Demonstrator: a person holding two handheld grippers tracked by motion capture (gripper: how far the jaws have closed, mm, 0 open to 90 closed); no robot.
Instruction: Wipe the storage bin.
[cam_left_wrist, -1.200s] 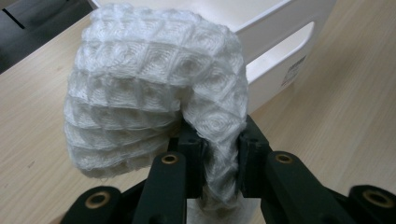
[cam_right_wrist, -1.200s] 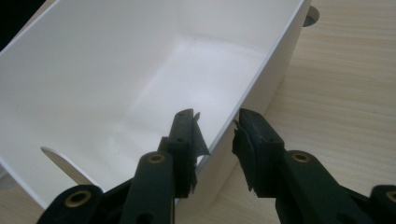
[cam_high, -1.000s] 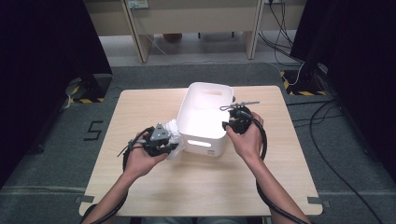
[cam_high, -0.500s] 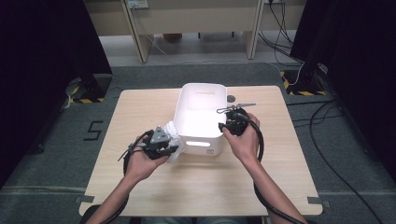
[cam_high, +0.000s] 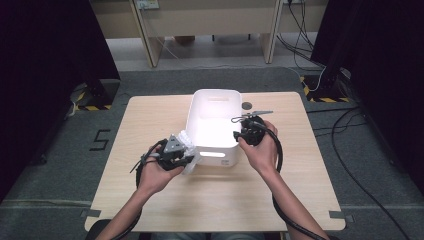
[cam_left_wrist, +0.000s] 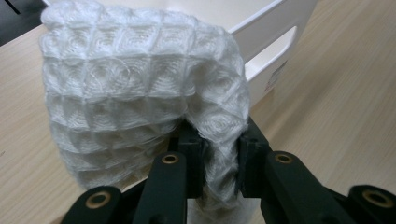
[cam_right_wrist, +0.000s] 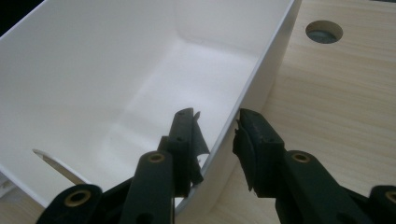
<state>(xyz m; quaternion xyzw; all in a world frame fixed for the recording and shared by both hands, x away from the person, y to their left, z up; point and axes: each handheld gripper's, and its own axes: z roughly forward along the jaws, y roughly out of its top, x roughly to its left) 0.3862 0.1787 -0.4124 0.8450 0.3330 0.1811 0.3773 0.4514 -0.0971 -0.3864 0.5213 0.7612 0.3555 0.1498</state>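
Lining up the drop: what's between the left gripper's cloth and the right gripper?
In the high view, the white bin sits between them: the white waffle cloth in the left gripper is at its left wall, the right gripper straddles its right wall.

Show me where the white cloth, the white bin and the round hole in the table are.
white cloth (cam_left_wrist: 140, 88), left gripper view, on its waffle-weave front.
white bin (cam_high: 214, 95), high view, on its far rim.
round hole (cam_right_wrist: 324, 31), right gripper view, on its grey middle.
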